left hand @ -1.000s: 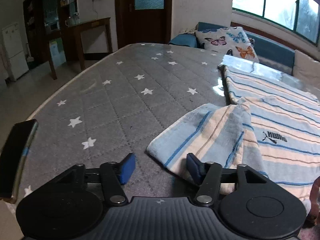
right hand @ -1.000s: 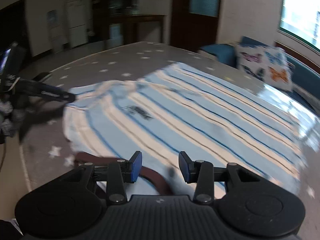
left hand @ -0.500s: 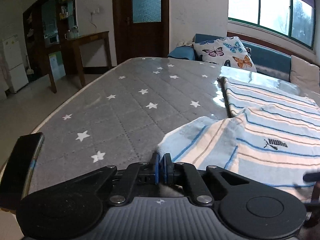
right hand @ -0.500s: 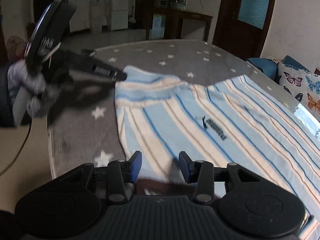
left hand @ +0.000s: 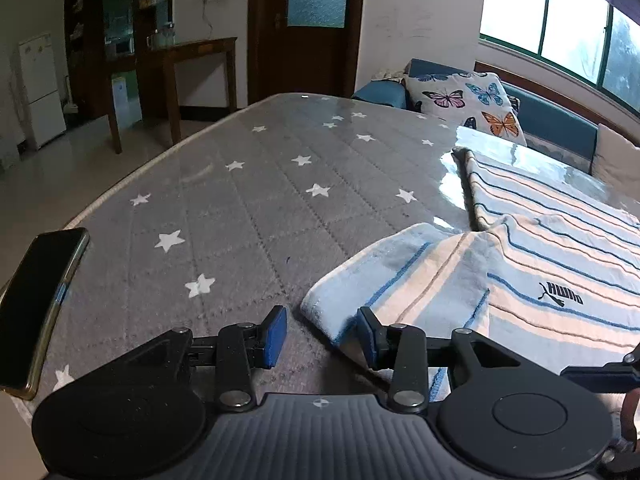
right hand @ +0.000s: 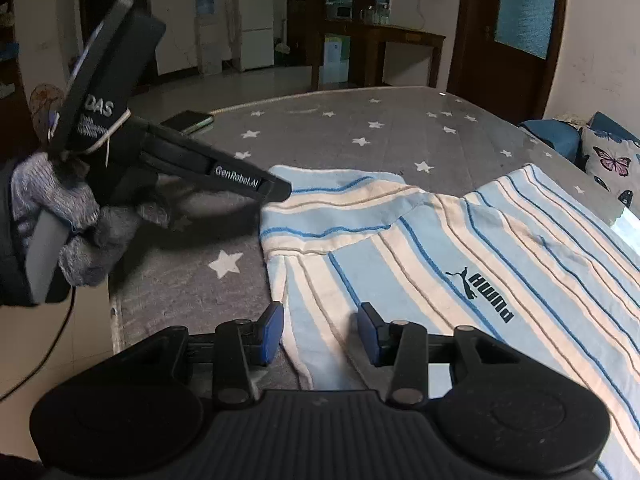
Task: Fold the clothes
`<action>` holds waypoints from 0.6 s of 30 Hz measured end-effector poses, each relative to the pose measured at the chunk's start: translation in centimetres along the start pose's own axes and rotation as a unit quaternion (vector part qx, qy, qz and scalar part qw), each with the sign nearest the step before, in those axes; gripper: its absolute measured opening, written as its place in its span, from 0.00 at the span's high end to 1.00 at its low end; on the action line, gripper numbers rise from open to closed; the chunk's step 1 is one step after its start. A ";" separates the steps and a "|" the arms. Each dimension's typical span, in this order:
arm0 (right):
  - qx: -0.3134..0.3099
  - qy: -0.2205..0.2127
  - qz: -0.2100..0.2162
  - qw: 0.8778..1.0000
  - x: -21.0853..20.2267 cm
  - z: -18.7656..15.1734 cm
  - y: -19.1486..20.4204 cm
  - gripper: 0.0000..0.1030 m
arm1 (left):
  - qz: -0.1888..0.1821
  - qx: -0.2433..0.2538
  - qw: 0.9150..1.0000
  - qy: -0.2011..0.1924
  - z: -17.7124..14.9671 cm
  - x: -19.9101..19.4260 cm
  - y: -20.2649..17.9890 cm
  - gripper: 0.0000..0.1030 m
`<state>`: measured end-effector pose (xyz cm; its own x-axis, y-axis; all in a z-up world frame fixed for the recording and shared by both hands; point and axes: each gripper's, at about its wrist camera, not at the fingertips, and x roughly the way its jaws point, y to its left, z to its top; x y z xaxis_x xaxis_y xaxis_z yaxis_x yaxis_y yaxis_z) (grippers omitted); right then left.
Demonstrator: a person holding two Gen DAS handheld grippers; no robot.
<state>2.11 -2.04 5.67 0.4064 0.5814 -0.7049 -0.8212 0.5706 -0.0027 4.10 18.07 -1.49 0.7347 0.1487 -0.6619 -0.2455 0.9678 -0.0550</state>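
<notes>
Shirt (right hand: 500, 248), striped blue and cream with a printed logo, lay spread on the star-patterned grey table (left hand: 248, 208), toward its right side, with one short sleeve (left hand: 392, 280) stretched out to the left. Folding looked barely begun: the body lay flat and full-width, the sleeve was not yet turned in over the chest, and no crease or stacked layer showed. The far hem appeared to run on toward the sofa side of the table, so both the side folds and the lengthwise fold seemingly remained to be done.

Left gripper (left hand: 320, 334) hovered at the near edge of the sleeve, its jaws opening; the sleeve's corner sat just beside the right pad, but neither pad pressed on cloth. Right gripper (right hand: 320, 334) hung over the near left edge of the shirt body, jaws parted with cloth below and between them, nothing clamped. A gloved hand (right hand: 60, 220) carried the left gripper, seen from the right wrist view.

Counts: one shirt; one sleeve in view; two grippers; one gloved hand; one phone (right hand: 188, 121) lying at the table's left edge; one butterfly cushion (left hand: 464, 100) on the far sofa.
</notes>
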 end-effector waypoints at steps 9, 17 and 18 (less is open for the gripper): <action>0.018 -0.006 -0.014 1.000 1.4 1.3 -0.3 0.60 | -0.002 -0.010 1.000 0.006 -0.1 -0.3 0.0 0.61; 0.006 -0.006 -0.016 1.000 2.8 2.0 1.5 0.61 | -0.015 -0.014 1.000 0.003 0.3 -0.2 0.2 0.91; 0.011 -0.009 -0.016 1.000 2.8 2.0 1.5 0.61 | -0.016 -0.014 1.000 0.000 0.3 -0.3 0.2 0.93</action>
<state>2.85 1.64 5.11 0.4399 0.5721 -0.6922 -0.7981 0.6025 -0.0092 4.01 18.27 -1.10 0.7424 0.1188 -0.6594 -0.2408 0.9657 -0.0972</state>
